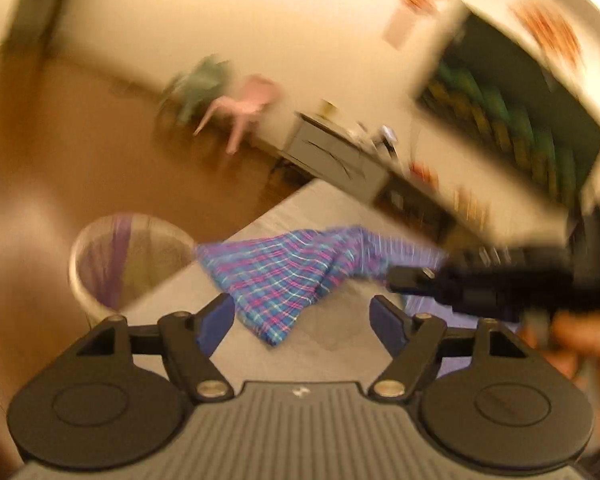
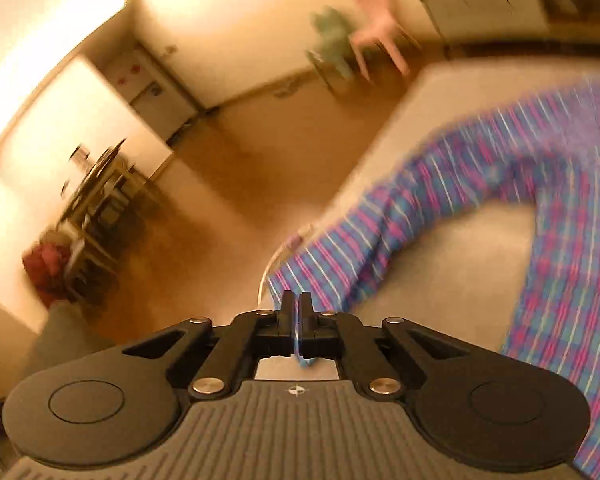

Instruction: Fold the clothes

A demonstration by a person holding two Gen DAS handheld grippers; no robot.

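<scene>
Two grippers on one plaid garment [image 1: 284, 276], looks like pyjama trousers, blue/pink check. Right gripper [image 2: 296, 308] pinched tight on an edge of the cloth, a sliver of fabric showing between the closed tips; seen also from left cam as dark blurred body [image 1: 460, 280] w/ cloth trailing from it. Left gripper [image 1: 302, 320] spread wide, holding nothing, hovering just above table near the bunched corner of the cloth. Garment partly on table [image 1: 340, 340], partly lifted toward right gripper; in right view two legs spread in a fork [image 2: 460, 184] over the top, one end near the table edge. Not flat, not folded as it lies; heavy motion blur both views, so fine creases can't be read. To do this step well, prob.: keep right grip firm, pull cloth taut & low so it slides rather than bunches, bring left in on a matching corner or hem, close only on one layer edge, then lay both legs aligned before any fold. Watch the end near the table edge, could slip off toward basket [image 1: 128, 256], mesh type, standing on floor just beside table. Table pale grey, matte, some faint marks. Room: wood-tone floor, pale walls, pink chair [image 1: 248, 108] & green one beside it at far wall, grey cabinet [image 1: 332, 156], warm light.
</scene>
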